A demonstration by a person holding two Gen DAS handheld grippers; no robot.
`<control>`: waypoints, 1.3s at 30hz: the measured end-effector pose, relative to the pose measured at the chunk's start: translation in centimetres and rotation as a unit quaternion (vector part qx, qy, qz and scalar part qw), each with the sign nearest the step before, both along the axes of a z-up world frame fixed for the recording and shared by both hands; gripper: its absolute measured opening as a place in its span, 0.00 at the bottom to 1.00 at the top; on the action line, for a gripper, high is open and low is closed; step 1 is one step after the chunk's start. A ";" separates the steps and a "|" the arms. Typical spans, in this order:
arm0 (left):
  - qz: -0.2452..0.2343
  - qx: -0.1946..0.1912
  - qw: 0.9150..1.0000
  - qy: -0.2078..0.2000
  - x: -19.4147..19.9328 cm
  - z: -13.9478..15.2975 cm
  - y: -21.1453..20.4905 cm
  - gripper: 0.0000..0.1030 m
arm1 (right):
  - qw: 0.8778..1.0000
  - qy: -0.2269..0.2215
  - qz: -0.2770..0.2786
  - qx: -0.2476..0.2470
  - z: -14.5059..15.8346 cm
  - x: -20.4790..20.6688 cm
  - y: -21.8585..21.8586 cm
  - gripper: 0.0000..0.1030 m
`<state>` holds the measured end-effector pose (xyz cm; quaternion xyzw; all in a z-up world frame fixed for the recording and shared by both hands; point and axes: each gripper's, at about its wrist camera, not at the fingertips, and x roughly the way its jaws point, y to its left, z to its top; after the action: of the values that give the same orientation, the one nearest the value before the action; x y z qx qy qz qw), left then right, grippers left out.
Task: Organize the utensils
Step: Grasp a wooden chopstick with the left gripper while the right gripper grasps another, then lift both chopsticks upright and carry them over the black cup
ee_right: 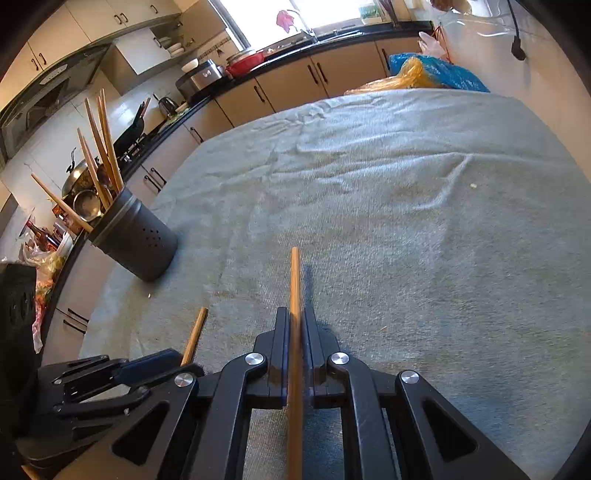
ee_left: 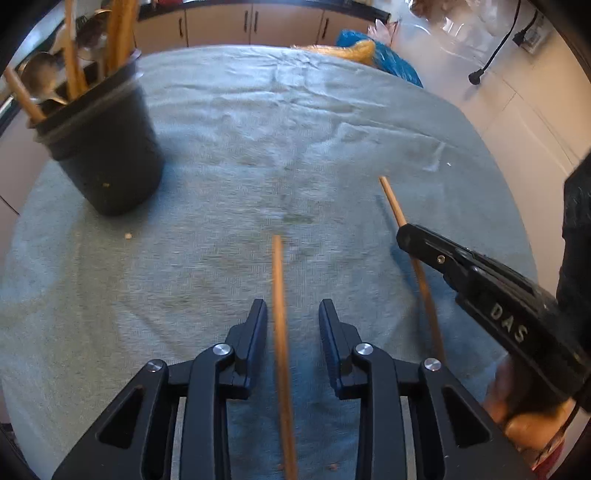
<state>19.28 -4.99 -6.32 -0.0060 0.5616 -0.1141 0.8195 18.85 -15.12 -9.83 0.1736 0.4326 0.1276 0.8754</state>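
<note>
Right gripper: clamped on a wooden chopstick. Left gripper: jaws apart, straddling a second chopstick on the towel. Black utensil holder: perforations visible only from the right wrist.

Home kitchen. Dark countertop runs from 9 to 1 o'clock over beige base cabinets with dark bar handles. Range hood at 10 o'clock, wok and pans on stove beneath. Rice cooker, red pot, kettle on counter. Bright window at 12 o'clock. Towel-covered table centre, black utensil holder at 9 o'clock.
</note>
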 end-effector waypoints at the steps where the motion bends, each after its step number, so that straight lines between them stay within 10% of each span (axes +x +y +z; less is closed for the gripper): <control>1: 0.008 0.004 1.000 -0.001 0.1 0.0 0.0 0.06 | 1.000 -0.003 -0.001 0.001 0.1 -0.1 -0.2 0.07; 9: 0.028 -0.032 0.997 -0.068 -1.8 3.1 2.5 0.06 | 0.999 -0.036 -0.002 0.023 1.4 -0.9 -0.2 0.07; 19: 0.059 -0.044 0.972 -0.225 -6.9 11.5 5.7 0.06 | 0.983 -0.179 0.006 0.044 5.9 -4.1 0.5 0.07; 29: 0.073 -0.042 0.965 -0.250 -8.6 13.2 7.1 0.06 | 0.958 -0.284 -0.008 0.044 8.6 -7.2 0.5 0.07; 39: 0.088 -0.051 0.960 -0.260 -9.3 14.1 8.0 0.06 | 0.957 -0.285 -0.019 0.051 8.9 -7.7 0.2 0.07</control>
<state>10.00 3.05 7.78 -0.0671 0.3203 -0.0680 0.9425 11.16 -14.89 -0.88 0.1823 0.1547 0.1768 0.9548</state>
